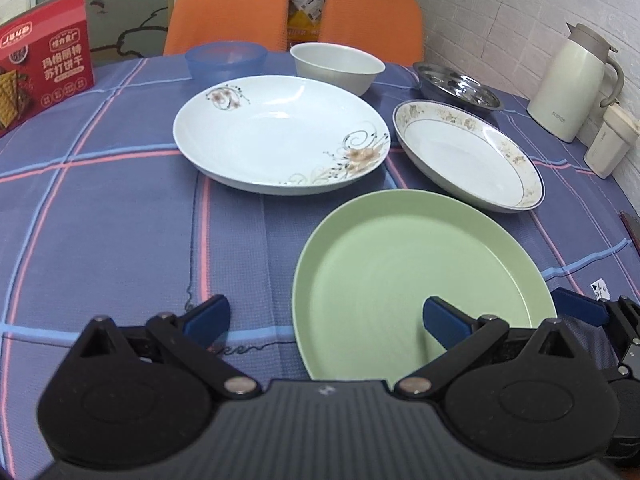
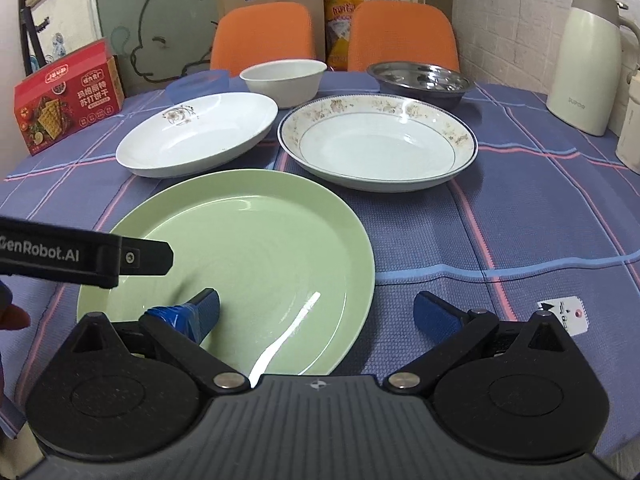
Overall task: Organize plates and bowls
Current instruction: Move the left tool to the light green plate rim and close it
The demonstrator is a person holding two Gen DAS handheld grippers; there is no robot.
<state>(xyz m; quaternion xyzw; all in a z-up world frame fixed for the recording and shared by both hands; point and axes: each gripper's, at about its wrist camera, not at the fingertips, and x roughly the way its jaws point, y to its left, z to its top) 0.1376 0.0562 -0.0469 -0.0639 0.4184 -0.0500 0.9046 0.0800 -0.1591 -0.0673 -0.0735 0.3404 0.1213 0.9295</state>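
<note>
Left wrist view: left tongs [image 1: 324, 320] wide apart, nothing gripped; right finger over near edge of green plate [image 1: 420, 264], left finger over checked cloth on surface [image 1: 100, 220]. Beyond: white flowered plate [image 1: 280, 136], rimmed plate [image 1: 468, 156], blue bowl [image 1: 226, 60], white bowl [image 1: 338, 66], steel dish [image 1: 458, 86]

Right wrist view: right tongs [image 2: 316, 314] wide apart, empty; left finger over green plate [image 2: 248, 248], right finger over cloth. Left tongs' black arm [image 2: 80, 254] reaches over plate's left rim

Green plate [image 2: 248, 240] — checked blue tablecloth [image 2: 460, 240]
</note>
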